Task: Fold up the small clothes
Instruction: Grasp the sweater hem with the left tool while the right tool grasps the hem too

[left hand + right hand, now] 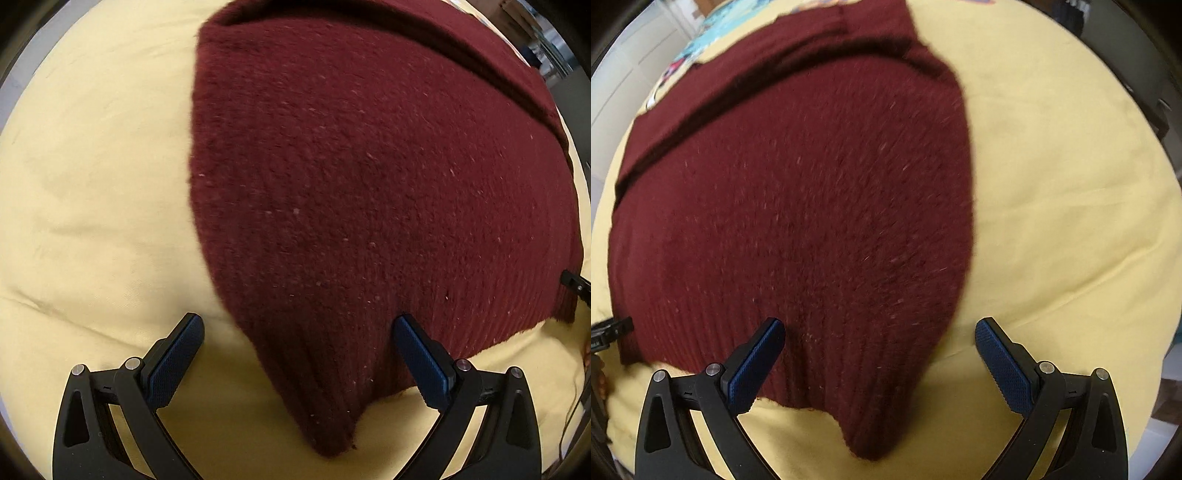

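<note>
Left tongs (297,334) spread wide, blue pads (421,363) apart, gripping nothing; poised low over one near corner of a dark red knitted sweater (369,177), with that ribbed corner lying between the two fingers. Right tongs (879,338) likewise spread wide and empty, straddling the other near corner of the same sweater (798,206), left pad (755,363) over the knit, right pad (1001,363) over bare cloth beside it.

Sweater spread flat across a pale yellow sheet (96,192) that covers the tabletop, ribbed hem toward the near edge, both hem corners drooping into points toward the cameras. Folded band or sleeve laid across the far part of the garment, seen as a darker ridge in both views. Sheet (1063,192) lightly creased, showing on the outer side of each view. Colourful printed fabric (713,29) peeking out past the far edge in the right view, too blurred to identify further. Tip of the opposite tool just visible at each frame's side.
</note>
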A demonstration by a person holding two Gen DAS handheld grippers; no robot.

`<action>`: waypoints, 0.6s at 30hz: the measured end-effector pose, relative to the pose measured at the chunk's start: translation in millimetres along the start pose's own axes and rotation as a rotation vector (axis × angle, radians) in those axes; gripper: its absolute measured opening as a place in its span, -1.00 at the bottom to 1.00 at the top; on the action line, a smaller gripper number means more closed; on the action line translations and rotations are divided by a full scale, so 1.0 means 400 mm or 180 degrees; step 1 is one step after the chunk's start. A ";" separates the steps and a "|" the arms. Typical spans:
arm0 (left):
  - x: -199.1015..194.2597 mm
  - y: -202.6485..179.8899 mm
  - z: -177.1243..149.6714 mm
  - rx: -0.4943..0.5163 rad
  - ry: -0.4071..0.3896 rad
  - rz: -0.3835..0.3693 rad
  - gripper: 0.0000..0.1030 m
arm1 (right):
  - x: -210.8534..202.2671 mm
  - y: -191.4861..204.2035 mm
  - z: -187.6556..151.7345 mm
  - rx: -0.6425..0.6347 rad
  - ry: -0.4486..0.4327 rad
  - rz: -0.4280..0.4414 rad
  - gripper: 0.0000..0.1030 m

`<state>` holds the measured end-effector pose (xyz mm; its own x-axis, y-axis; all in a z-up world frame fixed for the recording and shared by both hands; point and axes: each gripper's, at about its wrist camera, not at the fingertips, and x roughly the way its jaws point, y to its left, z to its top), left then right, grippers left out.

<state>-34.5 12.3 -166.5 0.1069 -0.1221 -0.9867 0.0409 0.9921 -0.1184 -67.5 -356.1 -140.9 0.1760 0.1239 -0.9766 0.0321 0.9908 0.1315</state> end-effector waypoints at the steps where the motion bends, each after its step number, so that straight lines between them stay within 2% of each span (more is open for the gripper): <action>1: 0.000 -0.004 0.000 0.0005 0.0008 -0.0012 0.93 | 0.007 0.010 0.000 -0.0040 0.0045 -0.0009 0.99; 4: 0.000 -0.014 0.004 0.0009 0.0032 -0.0054 0.70 | 0.012 0.034 -0.003 -0.0161 0.0086 -0.0044 0.93; 5: -0.003 -0.019 0.003 0.0018 0.0027 -0.0060 0.53 | 0.010 0.040 -0.006 -0.0183 0.0086 -0.0050 0.86; 6: -0.007 -0.023 0.003 0.0031 0.0021 -0.0077 0.35 | 0.009 0.047 -0.007 -0.0205 0.0100 -0.0052 0.66; 7: -0.010 -0.027 0.002 0.0042 0.0022 -0.0111 0.27 | 0.008 0.051 -0.008 -0.0217 0.0113 -0.0055 0.46; 9: -0.020 -0.038 0.009 0.0083 0.0047 -0.0231 -0.04 | 0.004 0.057 -0.012 -0.0215 0.0136 -0.0033 0.26; 10: -0.021 -0.043 0.011 0.0104 0.0062 -0.0271 -0.10 | 0.003 0.060 -0.015 -0.0205 0.0153 0.0031 0.04; 11: -0.022 -0.050 0.014 0.0118 0.0076 -0.0322 -0.28 | 0.003 0.067 -0.019 -0.0189 0.0172 0.0094 -0.08; 12: -0.024 -0.056 0.016 0.0122 0.0090 -0.0374 -0.53 | 0.003 0.067 -0.017 -0.0175 0.0198 0.0165 -0.34; 13: -0.025 -0.060 0.020 0.0123 0.0099 -0.0419 -0.65 | 0.002 0.071 -0.018 -0.0194 0.0230 0.0224 -0.58; 14: -0.028 -0.066 0.022 0.0122 0.0109 -0.0473 -0.77 | 0.000 0.073 -0.023 -0.0216 0.0246 0.0240 -0.60; 18: -0.063 -0.092 0.031 0.0196 0.0061 -0.0557 -0.81 | -0.028 0.089 -0.028 -0.0265 0.0193 0.0281 -0.74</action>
<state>-26.3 -21.6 -135.8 0.0739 -0.2916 -0.9537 0.1180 0.9521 -0.2820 -79.1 -321.8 -127.3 0.1147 0.2114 -0.9706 -0.0631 0.9767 0.2053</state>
